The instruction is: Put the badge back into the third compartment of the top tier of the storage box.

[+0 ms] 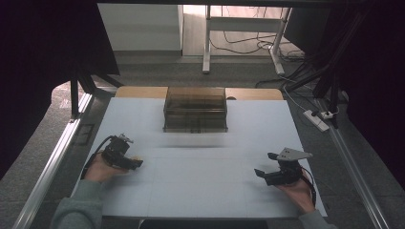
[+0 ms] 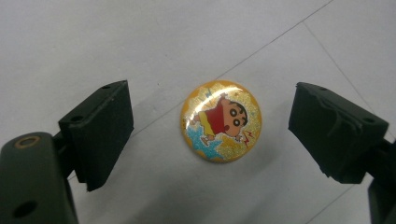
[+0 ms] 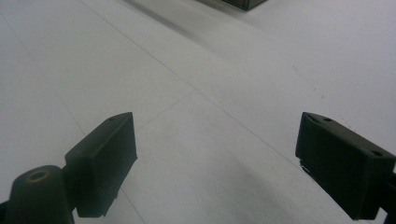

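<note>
Hovering over the round badge (image 2: 221, 121), your left hand-held gripper (image 2: 210, 135) has its jaws standing wide, one on either side of the badge, with clear gaps between each pad and the badge rim; nothing is gripped yet. The badge lies flat on the white worktop (image 2: 116, 42), face up, directly between and just ahead of those pads. In the high view the left hand-held gripper (image 1: 135, 163) sits low over the near-left part of the worktop, with the smoky clear box (image 1: 195, 109) well beyond it toward the far edge.

Your right hand-held gripper (image 3: 215, 163) is also wide open and holds nothing, with bare worktop between its pads; in the high view it (image 1: 261, 172) rests apart on the near-right side.

Judging from this, you are at the very start: the approach is made, the pinch and lift remain, and wherever the badge is meant to go is still ahead.

As for markings, the badge carries a cartoon child in a red top on a glittery orange ground with blue stars; no readable lettering or brand appears on it, the box or the pads.
</note>
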The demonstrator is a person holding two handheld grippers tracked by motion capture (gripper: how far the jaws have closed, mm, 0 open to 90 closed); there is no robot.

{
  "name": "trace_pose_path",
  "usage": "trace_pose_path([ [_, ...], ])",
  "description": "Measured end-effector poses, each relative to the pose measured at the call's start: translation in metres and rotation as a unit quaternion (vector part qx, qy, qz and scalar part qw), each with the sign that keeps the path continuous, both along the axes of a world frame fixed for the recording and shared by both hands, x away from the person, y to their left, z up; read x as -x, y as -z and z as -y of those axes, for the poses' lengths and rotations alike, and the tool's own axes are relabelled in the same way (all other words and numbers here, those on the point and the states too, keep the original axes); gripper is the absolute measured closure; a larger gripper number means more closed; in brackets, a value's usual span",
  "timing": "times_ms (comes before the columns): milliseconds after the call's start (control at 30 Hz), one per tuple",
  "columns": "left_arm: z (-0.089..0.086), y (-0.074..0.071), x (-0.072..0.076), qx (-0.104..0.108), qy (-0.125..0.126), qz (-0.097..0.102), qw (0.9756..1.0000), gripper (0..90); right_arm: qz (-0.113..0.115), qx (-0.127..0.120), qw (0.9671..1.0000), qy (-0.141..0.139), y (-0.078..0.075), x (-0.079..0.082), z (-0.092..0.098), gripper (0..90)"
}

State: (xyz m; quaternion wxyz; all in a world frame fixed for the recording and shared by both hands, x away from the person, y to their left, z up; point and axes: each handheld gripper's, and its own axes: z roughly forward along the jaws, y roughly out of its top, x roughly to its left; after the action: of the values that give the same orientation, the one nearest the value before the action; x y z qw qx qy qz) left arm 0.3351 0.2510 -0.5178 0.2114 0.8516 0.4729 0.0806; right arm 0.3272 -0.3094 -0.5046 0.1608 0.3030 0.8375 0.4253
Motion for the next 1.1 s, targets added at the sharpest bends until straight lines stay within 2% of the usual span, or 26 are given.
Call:
trace_pose_path([
  [233,0.0011,0.0035,-0.0006,-0.009,0.005,-0.007,0.9999,16.2,0.0,0.0,1.0,0.001,-0.0001,0.0001,0.0004,12.4],
  [500,-0.0001,0.0072,-0.0016,-0.013,0.007,-0.015,0.9998,22.3,0.0,0.001,1.0,0.001,-0.0001,0.0001,0.0005,12.4],
  [767,0.0004,0.0074,-0.0012,-0.02,0.011,-0.011,0.9997,26.9,-0.001,0.002,1.0,0.004,0.0008,-0.0008,0.0023,12.6],
  [867,0.0031,0.0061,0.0001,-0.021,0.024,-0.009,0.9995,33.9,-0.001,-0.002,1.0,0.006,0.0009,-0.0014,0.0025,12.9],
  [1100,0.0047,0.0041,0.0013,-0.02,0.031,-0.008,0.9993,46.5,-0.001,0.001,1.0,0.005,0.0011,-0.0013,0.0021,13.1],
])
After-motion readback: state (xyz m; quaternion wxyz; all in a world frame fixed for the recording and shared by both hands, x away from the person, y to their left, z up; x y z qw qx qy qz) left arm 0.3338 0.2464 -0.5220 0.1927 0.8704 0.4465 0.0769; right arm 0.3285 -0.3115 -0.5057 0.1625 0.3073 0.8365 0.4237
